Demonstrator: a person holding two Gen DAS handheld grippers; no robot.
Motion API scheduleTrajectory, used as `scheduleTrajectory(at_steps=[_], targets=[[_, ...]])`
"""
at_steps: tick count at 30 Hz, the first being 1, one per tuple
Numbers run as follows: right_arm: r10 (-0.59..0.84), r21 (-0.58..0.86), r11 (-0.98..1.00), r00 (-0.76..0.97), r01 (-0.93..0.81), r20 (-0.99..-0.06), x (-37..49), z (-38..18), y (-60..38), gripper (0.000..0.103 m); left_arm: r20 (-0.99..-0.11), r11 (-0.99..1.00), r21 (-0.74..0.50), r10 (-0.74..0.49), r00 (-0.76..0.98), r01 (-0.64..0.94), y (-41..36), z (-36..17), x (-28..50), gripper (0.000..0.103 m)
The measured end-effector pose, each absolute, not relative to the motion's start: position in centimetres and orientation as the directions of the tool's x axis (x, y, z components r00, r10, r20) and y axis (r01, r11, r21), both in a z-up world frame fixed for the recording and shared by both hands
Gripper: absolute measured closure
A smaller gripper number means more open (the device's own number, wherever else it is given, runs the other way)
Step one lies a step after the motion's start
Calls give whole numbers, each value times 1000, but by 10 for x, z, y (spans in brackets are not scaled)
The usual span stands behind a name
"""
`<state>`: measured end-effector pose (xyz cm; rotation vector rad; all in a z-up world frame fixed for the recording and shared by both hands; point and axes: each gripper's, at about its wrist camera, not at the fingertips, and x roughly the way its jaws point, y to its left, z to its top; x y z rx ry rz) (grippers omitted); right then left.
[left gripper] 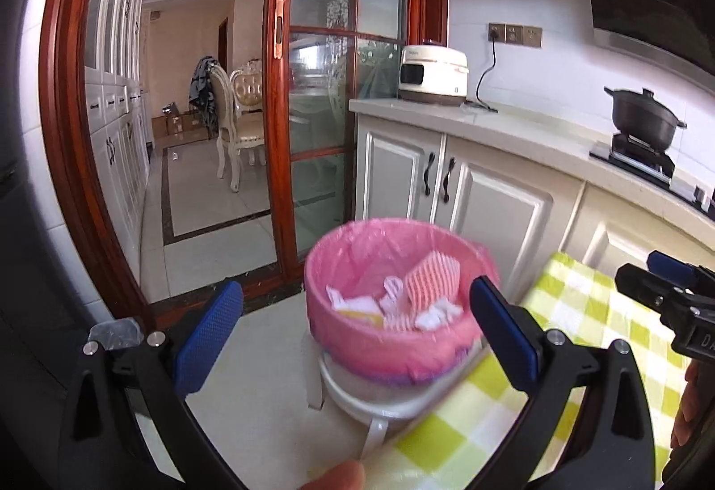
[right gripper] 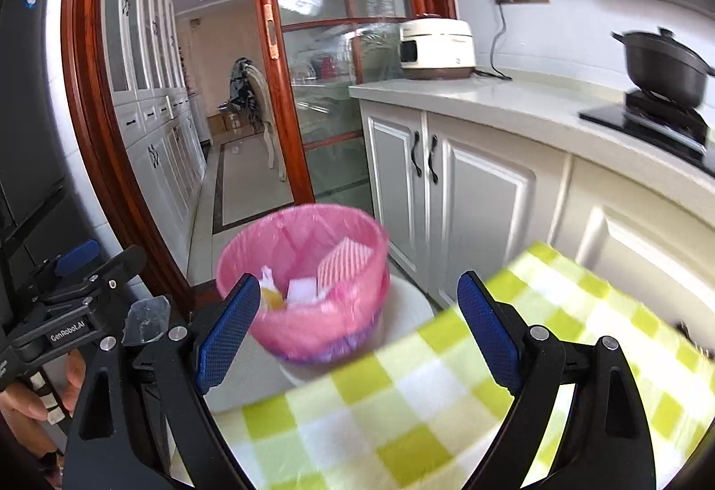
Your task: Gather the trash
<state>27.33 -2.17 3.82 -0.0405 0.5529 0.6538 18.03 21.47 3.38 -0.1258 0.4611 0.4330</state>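
Observation:
A bin with a pink liner stands on a white stool beside the table. Inside it lie a pink-striped wrapper, crumpled white tissue and a yellow scrap. My left gripper is open and empty, held back from the bin. My right gripper is also open and empty, above the table's edge. Each gripper shows at the side of the other's view, the left gripper and the right gripper.
A green-and-white checked tablecloth covers the near table. White cabinets and a counter carry a rice cooker and a black pot on a stove. A red-framed glass sliding door leads to a dining room.

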Motion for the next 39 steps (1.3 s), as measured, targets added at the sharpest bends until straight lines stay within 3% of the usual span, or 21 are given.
scheduleTrajectory(at_steps=[11,39], targets=[[530,35,803,686,-595,-499,227,35,-40,18,-470,917,-21,343,814,-398,183,33,142,5],[528,69,819,700,-570,-481,221,39,-56,18,-449,917,-28,343,825,-397,169,41,137,5]])
